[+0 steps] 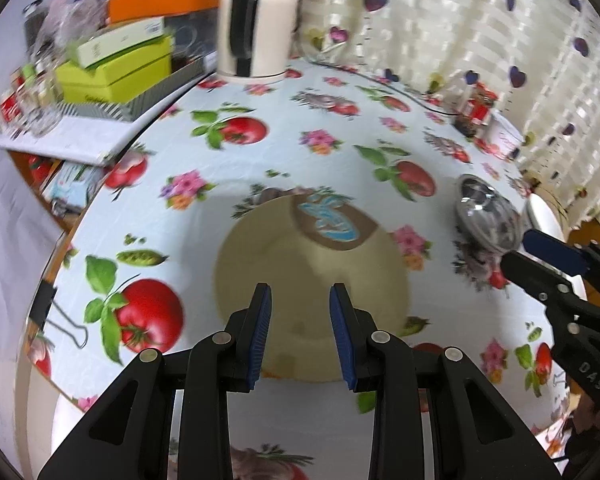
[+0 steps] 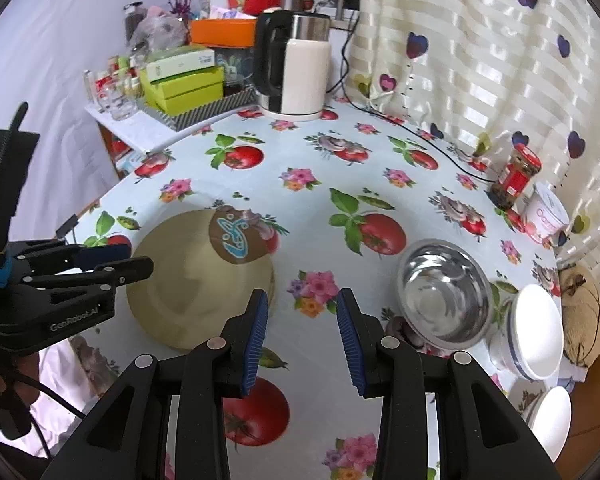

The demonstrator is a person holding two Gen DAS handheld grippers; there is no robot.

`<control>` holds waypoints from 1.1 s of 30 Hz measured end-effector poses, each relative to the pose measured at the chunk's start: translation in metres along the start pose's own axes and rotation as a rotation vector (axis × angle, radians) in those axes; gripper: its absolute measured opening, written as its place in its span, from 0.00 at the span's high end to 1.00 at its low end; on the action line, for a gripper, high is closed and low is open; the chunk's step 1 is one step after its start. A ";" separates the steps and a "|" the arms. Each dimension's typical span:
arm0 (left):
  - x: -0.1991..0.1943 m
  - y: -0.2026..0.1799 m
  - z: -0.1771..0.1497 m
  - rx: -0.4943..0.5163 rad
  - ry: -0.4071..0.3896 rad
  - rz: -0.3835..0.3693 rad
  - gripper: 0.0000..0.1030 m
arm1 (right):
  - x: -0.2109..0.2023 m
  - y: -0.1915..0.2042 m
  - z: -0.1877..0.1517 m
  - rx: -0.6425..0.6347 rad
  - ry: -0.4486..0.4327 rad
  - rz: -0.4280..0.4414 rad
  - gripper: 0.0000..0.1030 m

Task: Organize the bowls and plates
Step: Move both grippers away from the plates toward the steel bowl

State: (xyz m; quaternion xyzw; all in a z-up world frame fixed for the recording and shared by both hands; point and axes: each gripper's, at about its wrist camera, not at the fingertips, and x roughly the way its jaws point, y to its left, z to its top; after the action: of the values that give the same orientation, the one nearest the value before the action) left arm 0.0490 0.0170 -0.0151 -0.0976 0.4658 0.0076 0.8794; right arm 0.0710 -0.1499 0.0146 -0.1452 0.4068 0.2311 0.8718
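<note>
A beige plate point(image 1: 312, 280) with a brown and blue motif lies on the flowered tablecloth; it also shows in the right wrist view point(image 2: 192, 284). My left gripper point(image 1: 300, 332) is open and empty, hovering over the plate's near edge; it also appears in the right wrist view point(image 2: 116, 260). A steel bowl point(image 2: 444, 296) sits to the right, also seen in the left wrist view point(image 1: 488, 216). My right gripper point(image 2: 302, 336) is open and empty above the cloth between plate and steel bowl. A white bowl with a blue rim point(image 2: 532, 336) stands at the table's right edge, another white bowl point(image 2: 552, 420) below it.
An electric kettle point(image 2: 296, 68) and its cord stand at the back. A tray with green boxes point(image 2: 184, 84) and glasses is at the back left. A red-lidded jar point(image 2: 516, 176) and a yoghurt tub point(image 2: 546, 212) stand near the curtain. A binder clip point(image 1: 56, 316) grips the cloth's left edge.
</note>
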 end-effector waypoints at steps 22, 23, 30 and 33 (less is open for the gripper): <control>-0.013 -0.093 0.026 0.186 -0.055 -0.102 0.70 | -0.027 -0.073 -0.034 0.192 0.003 -0.051 0.66; -0.012 -0.097 0.027 0.194 -0.056 -0.106 0.70 | -0.028 -0.077 -0.036 0.202 0.004 -0.057 0.66; -0.009 -0.110 0.032 0.218 -0.057 -0.114 0.70 | -0.031 -0.098 -0.042 0.255 0.014 -0.085 0.66; -0.007 -0.114 0.034 0.226 -0.057 -0.115 0.70 | -0.031 -0.103 -0.043 0.266 0.017 -0.098 0.66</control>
State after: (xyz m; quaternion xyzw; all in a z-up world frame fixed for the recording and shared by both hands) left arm 0.0842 -0.0879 0.0278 -0.0244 0.4320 -0.0926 0.8968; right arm 0.0797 -0.2658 0.0189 -0.0500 0.4336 0.1311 0.8901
